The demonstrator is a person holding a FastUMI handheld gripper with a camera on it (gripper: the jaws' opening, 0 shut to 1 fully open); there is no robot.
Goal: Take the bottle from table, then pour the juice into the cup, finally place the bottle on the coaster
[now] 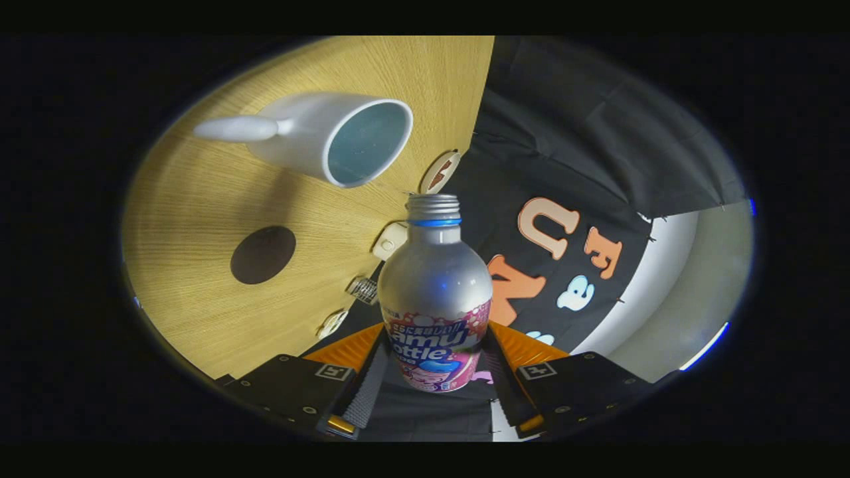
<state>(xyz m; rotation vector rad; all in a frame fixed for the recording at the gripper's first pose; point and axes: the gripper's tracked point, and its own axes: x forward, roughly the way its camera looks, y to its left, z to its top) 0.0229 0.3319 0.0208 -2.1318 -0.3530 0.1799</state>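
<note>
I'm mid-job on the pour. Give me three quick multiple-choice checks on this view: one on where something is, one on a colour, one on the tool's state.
1. Where is the dark round coaster?
A. On the wooden table, beside the cup
B. Under the bottle
C. Inside the cup

2. What colour is the ring just below the bottle's cap?
A. Red
B. Blue
C. Green

3. What is the tool doing?
A. Open, holding nothing
B. Shut on the cup's handle
C. Shut on the bottle

Answers:
1 A: the coaster lies bare on the table, apart from the white cup.
2 B: a blue band sits under the silver cap of the bottle.
3 C: both fingers press the bottle's lower body from either side.
</note>
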